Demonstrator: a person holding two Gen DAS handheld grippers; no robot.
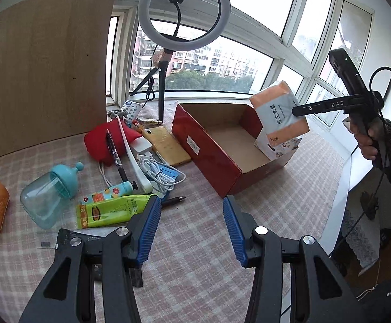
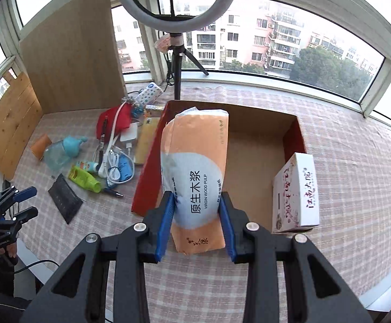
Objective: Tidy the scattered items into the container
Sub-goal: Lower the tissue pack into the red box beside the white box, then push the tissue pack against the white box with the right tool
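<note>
Here our right gripper [image 2: 196, 224] clamps the tissue pack [image 2: 195, 172] over the red box [image 2: 152, 161]; at nine o'clock, our left gripper [image 1: 191, 228] hangs agape.

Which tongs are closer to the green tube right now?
Left. The left tongs hang open right beside the green tube; the right tongs, clamping the tissue pack, are over the red box.

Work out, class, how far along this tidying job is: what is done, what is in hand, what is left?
Done: one white printed box already sits inside the red cardboard box. In hand: the right gripper has its jaws clamped on an orange tissue pack, held above the red box. Left: most of it. The blue bottle, green tube, white cable, phone and more lie on the cloth; the left gripper is open and empty.
</note>
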